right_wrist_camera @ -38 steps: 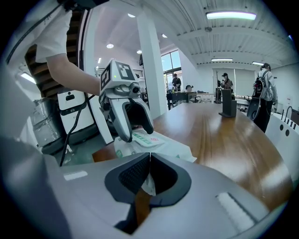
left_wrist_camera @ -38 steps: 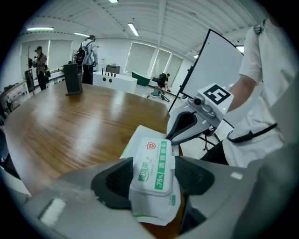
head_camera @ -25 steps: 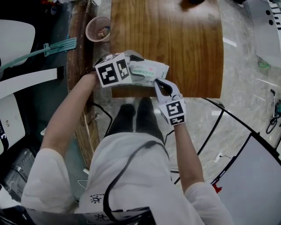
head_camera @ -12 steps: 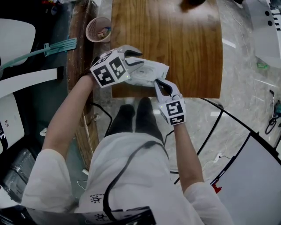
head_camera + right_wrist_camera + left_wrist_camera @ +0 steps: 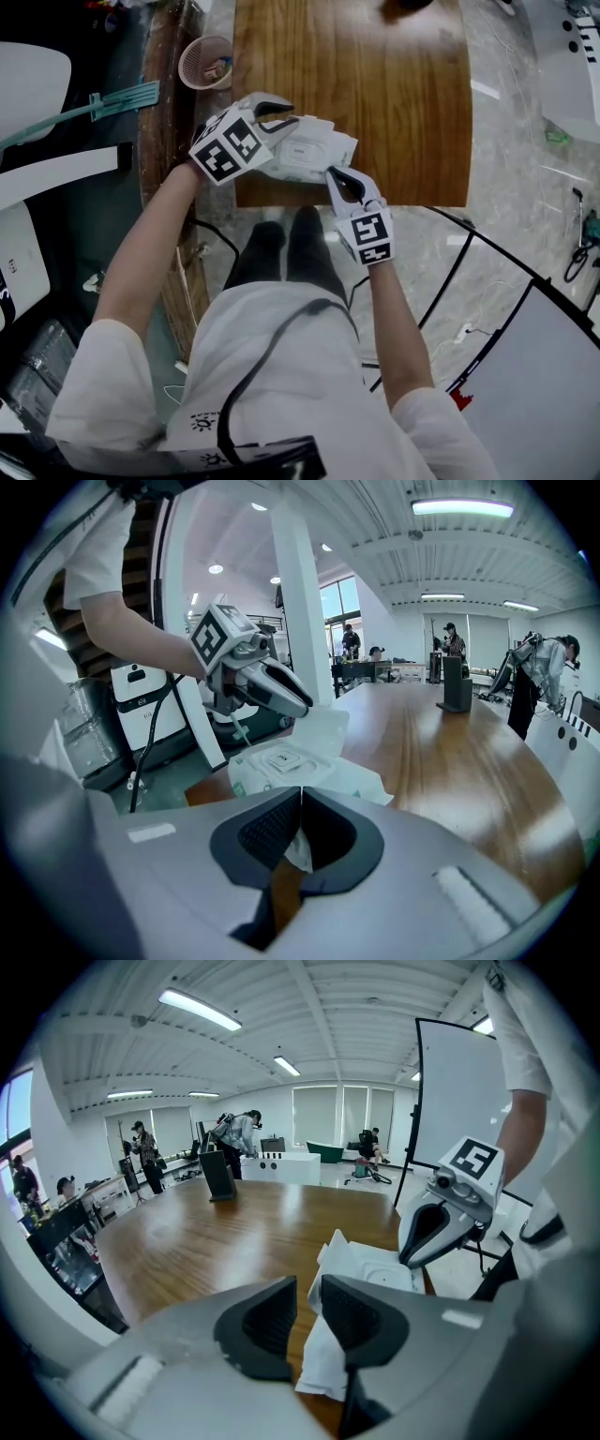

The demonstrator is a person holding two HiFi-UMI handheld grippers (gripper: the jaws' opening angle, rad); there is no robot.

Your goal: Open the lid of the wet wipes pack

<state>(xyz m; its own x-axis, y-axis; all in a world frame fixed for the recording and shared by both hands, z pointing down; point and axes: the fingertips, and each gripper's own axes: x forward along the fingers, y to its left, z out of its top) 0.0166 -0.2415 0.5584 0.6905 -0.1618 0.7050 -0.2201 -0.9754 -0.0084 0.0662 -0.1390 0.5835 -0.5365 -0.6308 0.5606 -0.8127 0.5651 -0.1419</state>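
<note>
The white wet wipes pack [image 5: 317, 157] lies at the near edge of the wooden table [image 5: 375, 84]. Its lid flap [image 5: 323, 731] stands raised off the pack's top. My left gripper [image 5: 286, 114] reaches in from the left, and its jaws are closing around that flap. In the left gripper view the flap [image 5: 336, 1251] lies against the right pad, with wood showing between it and the left pad. My right gripper [image 5: 333, 174] is shut on the pack's near edge, and white film sits pinched between its pads [image 5: 298, 832].
A pink mesh basket [image 5: 204, 61] stands on the ledge left of the table. A black stand [image 5: 217, 1176] sits at the table's far end. The person's legs are just below the table's near edge. Several people stand in the room behind.
My left gripper has shifted left and tilted, its jaws narrowing. The pack's green label no longer shows; the white lid now stands up. The right gripper has stayed put.
</note>
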